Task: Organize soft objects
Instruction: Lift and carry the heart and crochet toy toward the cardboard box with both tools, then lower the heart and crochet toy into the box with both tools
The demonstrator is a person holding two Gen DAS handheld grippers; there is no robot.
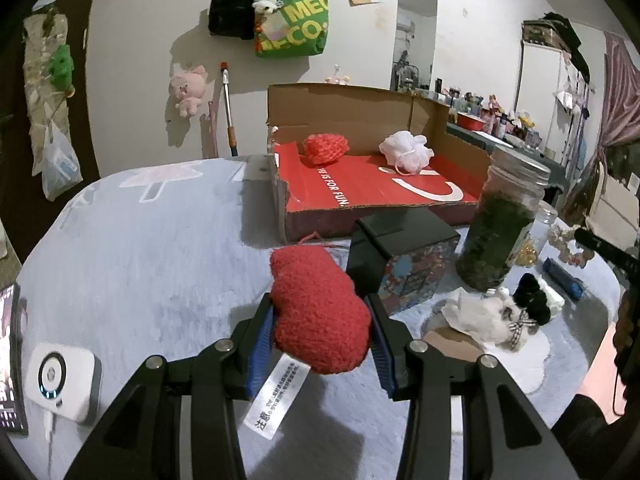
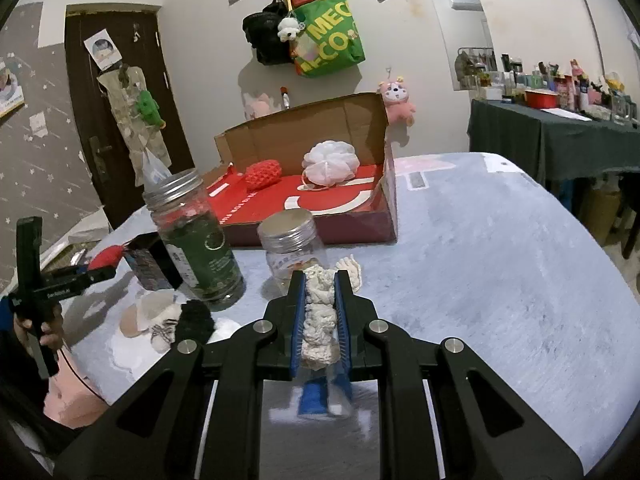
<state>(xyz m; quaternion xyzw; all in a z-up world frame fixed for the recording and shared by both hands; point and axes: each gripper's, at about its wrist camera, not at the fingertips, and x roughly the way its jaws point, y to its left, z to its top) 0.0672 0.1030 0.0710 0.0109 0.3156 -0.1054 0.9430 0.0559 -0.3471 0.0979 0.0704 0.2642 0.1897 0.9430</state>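
Fuzzy red plush [image 1: 320, 316], white tag dangling, sits clamped in the left gripper [image 1: 322, 320]. Right gripper [image 2: 320, 312] is clenched on a knobbly cream plush [image 2: 318, 320]. Box [image 1: 320, 224] ahead holds two puffs.

We see a table covered with a pale blue-grey cloth [image 2: 500, 264]. On it stand an open cardboard box [image 2: 360, 224], two metal-lidded jars [image 2: 200, 240] [image 2: 292, 248] and a small dark box [image 1: 404, 264]. A white device [image 1: 66, 380] and small plush pieces [image 1: 500, 312] also lie there.

White wall [image 2: 208, 20] hung with green tote bag [image 2: 330, 38]; dark brown door [image 2: 120, 120] left; cluttered green-draped side table [image 2: 552, 136] right.
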